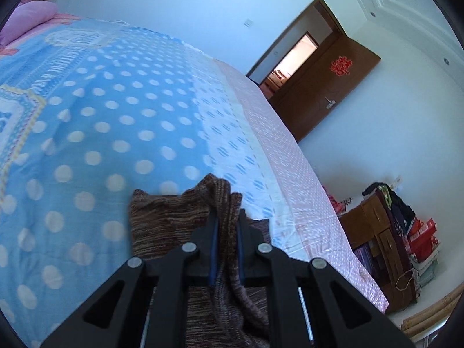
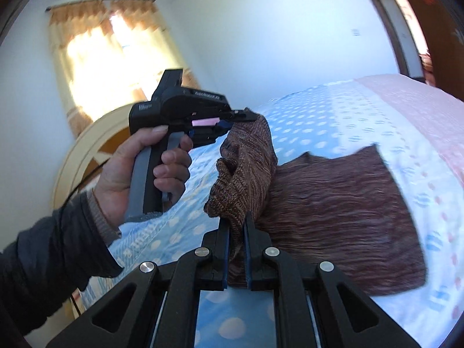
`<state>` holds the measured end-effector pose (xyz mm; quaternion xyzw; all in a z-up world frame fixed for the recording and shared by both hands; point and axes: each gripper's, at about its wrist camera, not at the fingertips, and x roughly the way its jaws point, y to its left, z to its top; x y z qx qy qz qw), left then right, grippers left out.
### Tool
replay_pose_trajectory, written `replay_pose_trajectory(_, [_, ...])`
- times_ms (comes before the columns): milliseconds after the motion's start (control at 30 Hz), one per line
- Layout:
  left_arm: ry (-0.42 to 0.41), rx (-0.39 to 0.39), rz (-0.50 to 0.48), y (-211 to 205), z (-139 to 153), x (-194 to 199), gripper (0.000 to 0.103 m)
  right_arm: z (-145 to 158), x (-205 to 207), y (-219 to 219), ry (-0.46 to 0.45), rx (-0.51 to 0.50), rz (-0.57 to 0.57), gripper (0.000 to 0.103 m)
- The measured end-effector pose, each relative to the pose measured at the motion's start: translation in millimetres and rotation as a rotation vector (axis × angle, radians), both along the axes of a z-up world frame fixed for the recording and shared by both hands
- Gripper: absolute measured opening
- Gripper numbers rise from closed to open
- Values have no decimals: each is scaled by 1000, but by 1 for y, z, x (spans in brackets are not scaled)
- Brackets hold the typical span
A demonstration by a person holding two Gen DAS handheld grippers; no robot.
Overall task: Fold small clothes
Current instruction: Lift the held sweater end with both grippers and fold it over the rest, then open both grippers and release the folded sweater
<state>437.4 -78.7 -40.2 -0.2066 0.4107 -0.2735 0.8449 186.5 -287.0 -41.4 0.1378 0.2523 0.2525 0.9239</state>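
Left wrist view: my left gripper (image 1: 227,217) is clamped on a raised fold of the brown knit garment (image 1: 168,220), above the blue polka-dot bedspread (image 1: 116,121); an open brown door (image 1: 327,87) stands beyond the bed.

Right wrist view: my right gripper (image 2: 236,226) pinches another bunched edge of the garment (image 2: 333,208), whose far part lies flat on the bedspread (image 2: 333,107). My left hand (image 2: 139,168) holds the left gripper (image 2: 246,116), closed on the cloth's upper corner.

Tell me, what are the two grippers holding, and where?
Both pinch the brown knit garment. The left gripper and the right gripper each grip a bunched edge, lifted off the bed.
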Motion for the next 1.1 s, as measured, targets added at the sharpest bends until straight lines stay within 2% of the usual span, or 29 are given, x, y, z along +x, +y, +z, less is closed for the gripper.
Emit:
replay_pose_trajectory(100, [11,12,-42,-32,-5,5,11,-3,-4,-28,12,60,-68,7])
replay_pose_trajectory(200, [8,51,-76,-61,-9,3,11,-8,-3,-41,30,46,-121,7])
replay_pose_trajectory(267, [5,82,-106,-82,-14,3,11,-16,-4,-53,67,88,-134,7])
replay_pose_trajectory(433, [25,138,-159,-123,-34,3,10,-40,-6,-69,141,99,-166,7])
replay_pose_trajectory(500, [20,176,-171,-136,-43,0,10,-50,-6,-77,169,121,-182,7])
replay_pose_trajectory(633, [42,202,-178,-150,-59,3,10,-68,-4,-97,221,169,-238,7])
replay_pose_trajectory(767, [20,212,-188,-162,-61,2,10,-77,-6,-111,241,206,-279,6])
replay_pose_trajectory(833, [-5,249,-196,-171,-58,0,11,-77,-7,-114,242,218,-292,5])
replay_pose_trajectory(933, [-39,277,-229,-175,-45,-14,27,-86,-8,-120,255,252,-298,5])
replay_pose_trajectory(1000, [-112,298,-233,-168,-31,-29,51,-91,-7,-126,257,282,-304,4])
replay_pose_trajectory(1033, [-161,317,-219,-158,-24,-40,59,-89,-8,-125,248,273,-307,4])
replay_pose_trajectory(1067, [-201,342,-201,-148,-17,-51,72,-88,-10,-124,238,262,-309,4])
replay_pose_trajectory(1100, [-235,359,-187,-135,-14,-61,77,-87,-12,-123,223,258,-312,4])
